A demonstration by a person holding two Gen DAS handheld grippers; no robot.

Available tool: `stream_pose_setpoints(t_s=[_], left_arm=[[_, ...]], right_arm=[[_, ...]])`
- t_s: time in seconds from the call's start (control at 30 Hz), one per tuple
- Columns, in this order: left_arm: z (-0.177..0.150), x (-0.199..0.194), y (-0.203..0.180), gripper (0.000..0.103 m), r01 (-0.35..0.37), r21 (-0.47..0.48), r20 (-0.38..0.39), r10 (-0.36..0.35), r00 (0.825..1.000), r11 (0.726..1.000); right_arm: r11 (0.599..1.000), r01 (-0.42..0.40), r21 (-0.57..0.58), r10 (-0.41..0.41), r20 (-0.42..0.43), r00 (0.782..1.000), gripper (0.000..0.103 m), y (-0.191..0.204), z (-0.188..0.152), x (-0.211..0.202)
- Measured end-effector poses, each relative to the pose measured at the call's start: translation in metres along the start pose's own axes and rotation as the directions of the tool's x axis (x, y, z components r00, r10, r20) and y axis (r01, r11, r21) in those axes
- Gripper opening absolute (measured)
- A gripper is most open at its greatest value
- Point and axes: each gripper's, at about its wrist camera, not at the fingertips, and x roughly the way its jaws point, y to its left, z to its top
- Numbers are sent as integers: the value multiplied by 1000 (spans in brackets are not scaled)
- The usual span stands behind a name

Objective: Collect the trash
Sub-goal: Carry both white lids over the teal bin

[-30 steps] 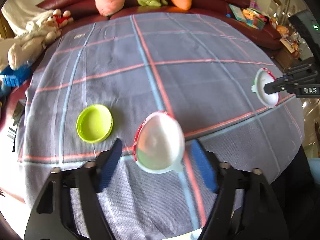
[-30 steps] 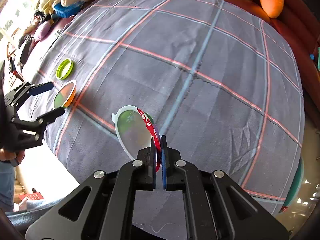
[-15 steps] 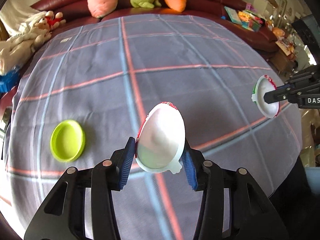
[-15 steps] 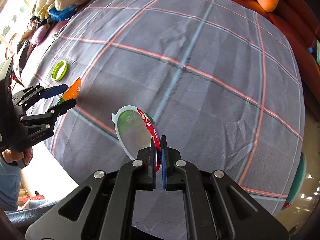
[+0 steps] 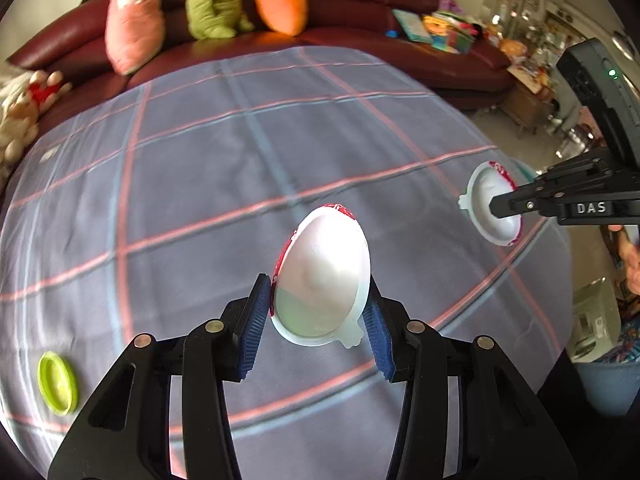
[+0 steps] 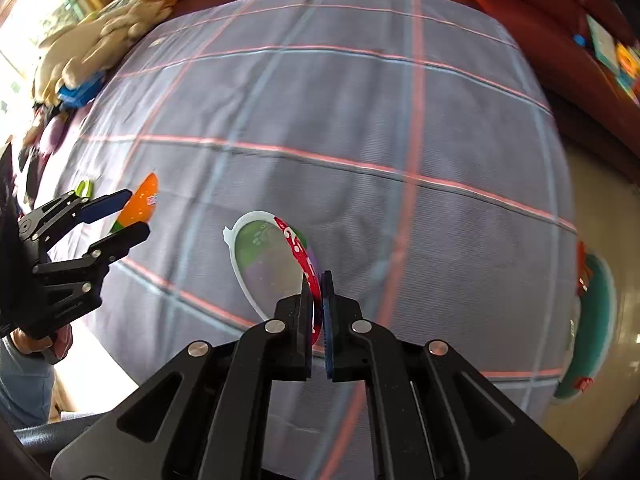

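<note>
My left gripper [image 5: 316, 316] is shut on a white egg-shaped plastic shell half [image 5: 322, 276] with a red rim, held above the checked tablecloth [image 5: 200, 184]. From the right wrist view its outside is orange [image 6: 140, 206]. My right gripper [image 6: 318, 312] is shut on the red rim of a second, clear egg-shaped shell half [image 6: 268, 260], also held above the cloth. It shows white at the right of the left wrist view [image 5: 490, 208]. A lime green lid [image 5: 58, 388] lies on the cloth at the left edge.
A dark red sofa [image 5: 360, 20] with pink, green and orange plush toys runs behind the table. A teal bin [image 6: 592, 332] stands on the floor off the table's right edge. More plush toys [image 6: 100, 36] lie at the far left.
My left gripper has closed on the shell half, lifted it and moved right, away from the green lid. My right gripper keeps its hold and has shifted slightly.
</note>
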Motion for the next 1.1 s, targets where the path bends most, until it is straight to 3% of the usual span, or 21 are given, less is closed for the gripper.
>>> stream_pose_setpoints(t_s=[0.3,0.6,1.1], left_arm=[[45,32,-75,47,82,85,-20,-81,997,993],[85,59,-163,47,160,205,-54,-152,987,966],[129,129,-312,47,298,365,-162,-255,953,882]], right_arm=[[993,18,119,-22,35,999,4,-88,-23,-25],[964,29,263,-53,86,995,4,-185,-53,-51],[889,71,452,-136,112,984,4,-317,-113,-81]])
